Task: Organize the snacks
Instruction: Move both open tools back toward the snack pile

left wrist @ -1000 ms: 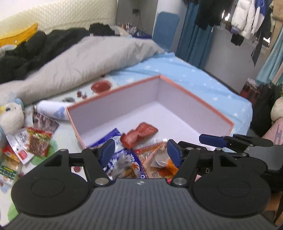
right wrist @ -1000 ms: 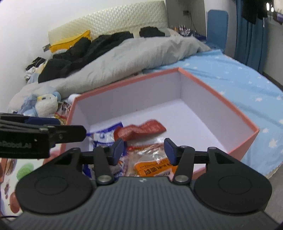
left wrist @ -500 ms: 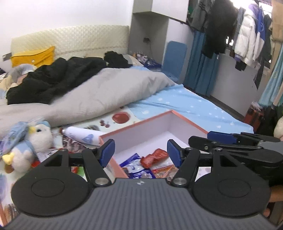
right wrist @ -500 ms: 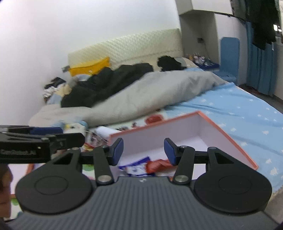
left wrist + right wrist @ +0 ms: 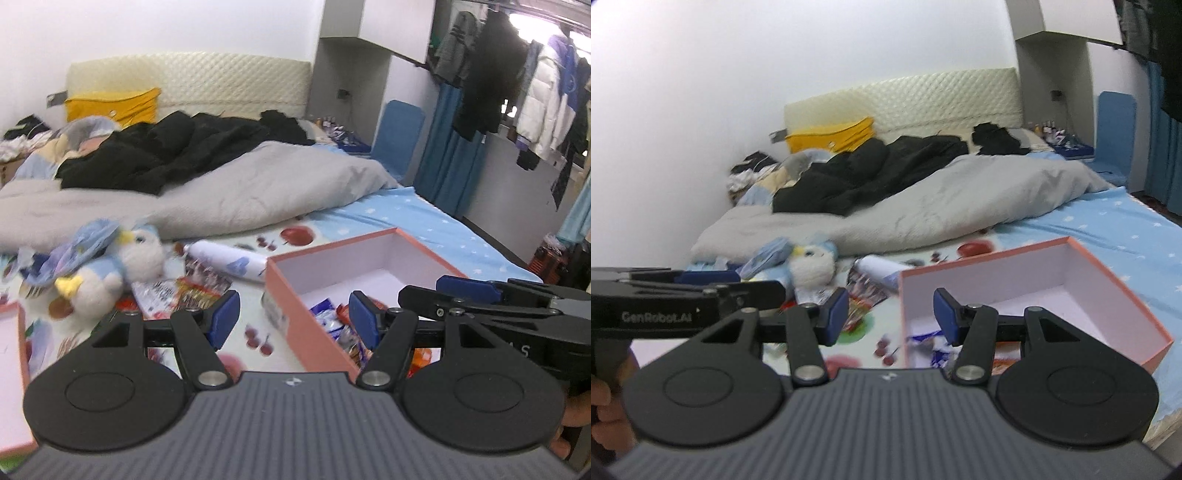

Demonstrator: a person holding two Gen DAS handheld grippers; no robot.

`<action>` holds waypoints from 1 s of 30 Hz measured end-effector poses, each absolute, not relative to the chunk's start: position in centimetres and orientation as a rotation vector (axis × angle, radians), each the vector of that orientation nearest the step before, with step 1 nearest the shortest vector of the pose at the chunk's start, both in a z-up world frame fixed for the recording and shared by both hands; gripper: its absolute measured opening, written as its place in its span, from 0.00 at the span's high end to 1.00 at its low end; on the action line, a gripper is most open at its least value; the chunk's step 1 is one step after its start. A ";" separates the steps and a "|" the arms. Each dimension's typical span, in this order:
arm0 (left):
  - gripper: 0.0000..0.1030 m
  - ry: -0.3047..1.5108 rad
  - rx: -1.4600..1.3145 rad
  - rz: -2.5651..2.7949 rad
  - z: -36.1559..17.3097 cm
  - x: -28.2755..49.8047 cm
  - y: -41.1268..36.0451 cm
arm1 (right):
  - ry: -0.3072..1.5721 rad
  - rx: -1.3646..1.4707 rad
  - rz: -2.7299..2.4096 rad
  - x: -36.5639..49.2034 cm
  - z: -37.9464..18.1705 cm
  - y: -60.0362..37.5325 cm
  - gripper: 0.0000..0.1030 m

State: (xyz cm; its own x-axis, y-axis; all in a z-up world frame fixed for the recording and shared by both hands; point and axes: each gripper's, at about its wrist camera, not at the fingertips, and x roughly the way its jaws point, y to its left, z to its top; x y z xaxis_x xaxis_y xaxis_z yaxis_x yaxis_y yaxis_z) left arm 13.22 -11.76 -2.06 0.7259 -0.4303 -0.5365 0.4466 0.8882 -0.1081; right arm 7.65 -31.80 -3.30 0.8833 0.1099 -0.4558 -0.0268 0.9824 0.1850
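A salmon-pink box [image 5: 373, 242] with a white inside stands on the bed; it also shows in the right wrist view [image 5: 997, 260]. Several snack packets [image 5: 327, 315] lie in its near corner, blue, red and orange, partly hidden behind the gripper. More snack packets [image 5: 192, 291] lie loose on the sheet to the box's left, also seen in the right wrist view [image 5: 864, 295]. My left gripper [image 5: 293, 319] is open and empty, held above the box's left wall. My right gripper [image 5: 890, 315] is open and empty, held to the right of the left one.
A plush penguin [image 5: 110, 266] and a white bottle [image 5: 229, 260] lie left of the box. A grey duvet [image 5: 221, 195] and black clothes [image 5: 159, 155] cover the far bed. Another box part [image 5: 14, 373] lies at the far left. Clothes hang at the right.
Both grippers have risen and pulled back from inside the box, and swung left. The box now sits lower and to the right, and the loose snacks and plush have come into view.
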 end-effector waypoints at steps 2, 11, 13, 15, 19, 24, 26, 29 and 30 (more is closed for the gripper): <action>0.32 0.594 0.018 -0.469 -2.5 12.5 -10.7 | 0.485 0.181 0.087 7.3 -3.5 -31.1 0.48; 0.29 0.626 -0.004 -0.411 -4.7 10.4 -7.5 | 0.508 0.148 0.141 5.9 -5.2 -27.5 0.48; 0.28 0.648 -0.003 -0.404 -5.5 9.9 -6.9 | 0.511 0.145 0.147 5.4 -5.6 -27.0 0.48; 0.27 0.668 -0.007 -0.397 -6.3 9.3 -6.5 | 0.510 0.155 0.165 5.0 -6.0 -26.7 0.48; 0.27 0.714 -0.022 -0.380 -8.3 8.2 -5.5 | 0.523 0.183 0.174 4.1 -6.8 -26.5 0.48; 0.27 0.731 -0.047 -0.354 -9.9 7.5 -4.1 | 0.544 0.173 0.161 3.4 -7.6 -26.1 0.48; 0.27 0.734 -0.057 -0.341 -10.3 7.5 -3.4 | 0.553 0.167 0.157 3.2 -8.0 -25.8 0.48; 0.26 0.736 -0.078 -0.320 -10.8 7.6 -2.4 | 0.573 0.161 0.155 3.3 -8.7 -25.5 0.48; 0.26 0.738 -0.086 -0.312 -11.1 7.6 -2.0 | 0.580 0.162 0.155 3.3 -9.0 -25.3 0.48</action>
State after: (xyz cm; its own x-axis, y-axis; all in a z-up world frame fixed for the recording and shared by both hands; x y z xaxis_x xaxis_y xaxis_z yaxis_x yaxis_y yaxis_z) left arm 7.61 -1.97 -11.10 0.6957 -0.3093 -0.6483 0.2495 0.9504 -0.1857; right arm 3.29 -25.31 -9.00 0.8253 0.1910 -0.5314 -0.1001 0.9756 0.1952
